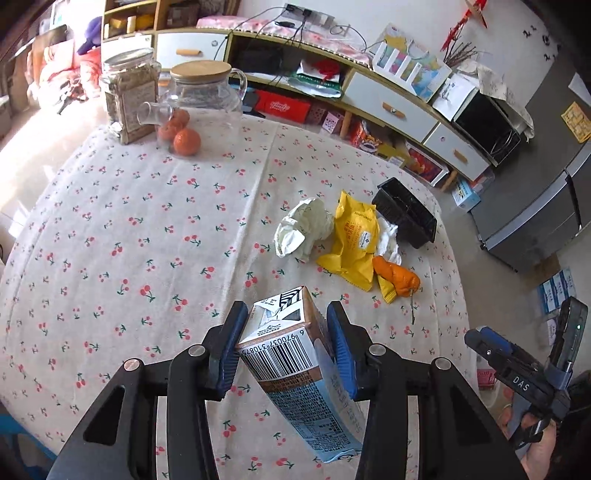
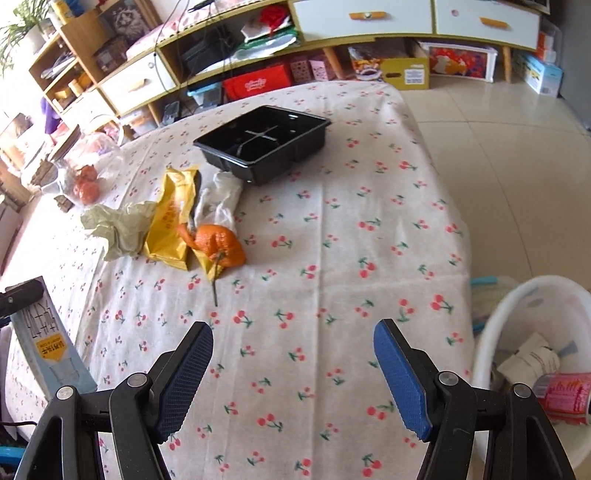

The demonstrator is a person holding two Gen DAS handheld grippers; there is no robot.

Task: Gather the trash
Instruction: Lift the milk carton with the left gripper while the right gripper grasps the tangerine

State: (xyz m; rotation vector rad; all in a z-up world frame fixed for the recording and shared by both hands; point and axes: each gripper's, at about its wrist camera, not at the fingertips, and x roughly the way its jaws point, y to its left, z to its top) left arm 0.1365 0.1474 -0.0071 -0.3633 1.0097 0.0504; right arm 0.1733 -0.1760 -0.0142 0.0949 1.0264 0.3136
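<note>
Clamped in the left gripper (image 1: pixel 287 345) above the table (image 1: pixel 110 229), a drink carton (image 1: pixel 291 354) is judged light, crushable — best held mid-body; right gripper (image 2: pixel 293 369) is spread empty, bin (image 2: pixel 517 332) at four o'clock.

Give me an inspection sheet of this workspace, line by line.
Surface: table under cherry-print cloth.
Job's things: drink carton held; crumpled paper, yellow wrapper, white tissue, orange peel, black tray on the cloth; white bin beside the table, trash inside.
Clutter: lidded jar, glass pitcher, oranges.
Grippers: left gripper shut on the carton; right gripper open, empty.
Cables: leads on the sideboard.
Surroundings: sideboard, tiled floor.
</note>
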